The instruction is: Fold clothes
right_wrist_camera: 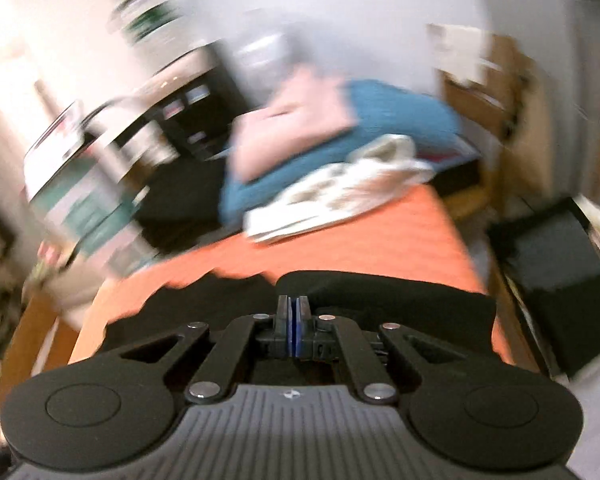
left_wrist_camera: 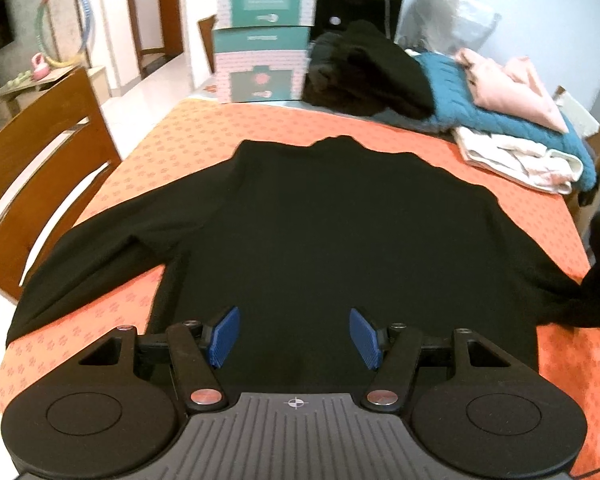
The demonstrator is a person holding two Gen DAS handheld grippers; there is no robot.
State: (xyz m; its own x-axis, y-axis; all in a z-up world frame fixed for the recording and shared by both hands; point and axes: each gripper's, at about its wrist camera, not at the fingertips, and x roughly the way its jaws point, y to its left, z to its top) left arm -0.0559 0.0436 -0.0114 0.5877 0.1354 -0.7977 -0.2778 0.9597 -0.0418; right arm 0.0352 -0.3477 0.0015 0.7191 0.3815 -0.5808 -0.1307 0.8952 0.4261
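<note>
My right gripper point(right_wrist_camera: 293, 312) is clamped on the top's point(left_wrist_camera: 320, 232) right sleeve at the table's point(left_wrist_camera: 560, 360) right edge; the body lies leftward under my open, empty left gripper point(left_wrist_camera: 294, 336).

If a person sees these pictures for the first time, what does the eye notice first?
First, the black long-sleeved garment spread flat on the orange tablecloth, sleeves out to both sides. Behind it at the far right lies a pile of clothes: teal sweater, pink garment, white garment.
</note>
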